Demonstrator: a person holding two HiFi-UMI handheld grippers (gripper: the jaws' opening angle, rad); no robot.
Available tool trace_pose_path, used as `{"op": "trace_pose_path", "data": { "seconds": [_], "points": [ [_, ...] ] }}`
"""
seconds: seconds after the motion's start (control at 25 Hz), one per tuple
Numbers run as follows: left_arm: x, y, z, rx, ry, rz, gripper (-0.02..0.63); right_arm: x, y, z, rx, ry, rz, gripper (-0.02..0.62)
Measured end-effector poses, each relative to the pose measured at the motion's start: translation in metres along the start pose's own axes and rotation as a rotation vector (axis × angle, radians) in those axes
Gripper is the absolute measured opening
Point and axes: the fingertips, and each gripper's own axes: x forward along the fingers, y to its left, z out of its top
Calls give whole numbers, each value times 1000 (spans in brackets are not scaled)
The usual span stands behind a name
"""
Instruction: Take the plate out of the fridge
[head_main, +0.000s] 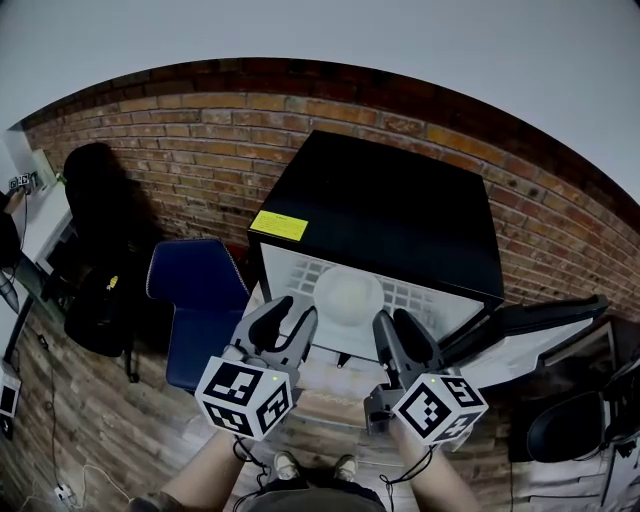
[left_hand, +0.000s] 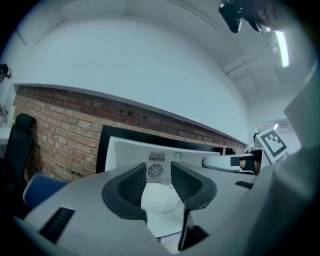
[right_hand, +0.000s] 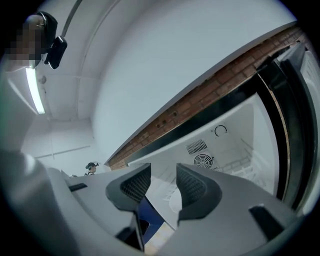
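A white plate (head_main: 348, 297) lies on the wire shelf inside the open black fridge (head_main: 400, 210). Both grippers hover just in front of the fridge opening, apart from the plate. My left gripper (head_main: 290, 318) is open at the plate's left front, nothing between its fingers. My right gripper (head_main: 397, 326) is open at the plate's right front, also holding nothing. In the left gripper view the plate (left_hand: 160, 196) shows beyond the gap of the open left gripper (left_hand: 159, 180). In the right gripper view the open right gripper (right_hand: 163, 185) points into the fridge's white interior (right_hand: 225, 150).
The fridge door (head_main: 540, 322) stands swung open at the right. A blue chair (head_main: 200, 290) sits left of the fridge, with a black bag (head_main: 100, 300) further left. A brick wall (head_main: 200, 150) runs behind. The floor below is wood.
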Motion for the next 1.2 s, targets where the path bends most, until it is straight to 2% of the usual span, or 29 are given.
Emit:
{"op": "trace_pose_path", "data": {
  "seconds": [0.12,0.24,0.44,0.72,0.92,1.2],
  "points": [
    [10,8,-10,-155,5,-25,168,7,-15,-11,53,17,-34,189],
    [20,17,-21,-353,4,-49,170,12,-30,-22,113,33,-60,200],
    [38,29,-39,-478,28,-56,180,20,-55,-40,254,39,-117,204],
    [58,35,-80,-756,76,-81,202,34,-76,-72,416,81,-157,204],
    [73,42,-115,-902,137,-73,202,46,-86,-91,493,118,-172,204],
    [86,41,-143,-1067,184,-80,202,56,-96,-110,578,149,-187,202]
  ]
}}
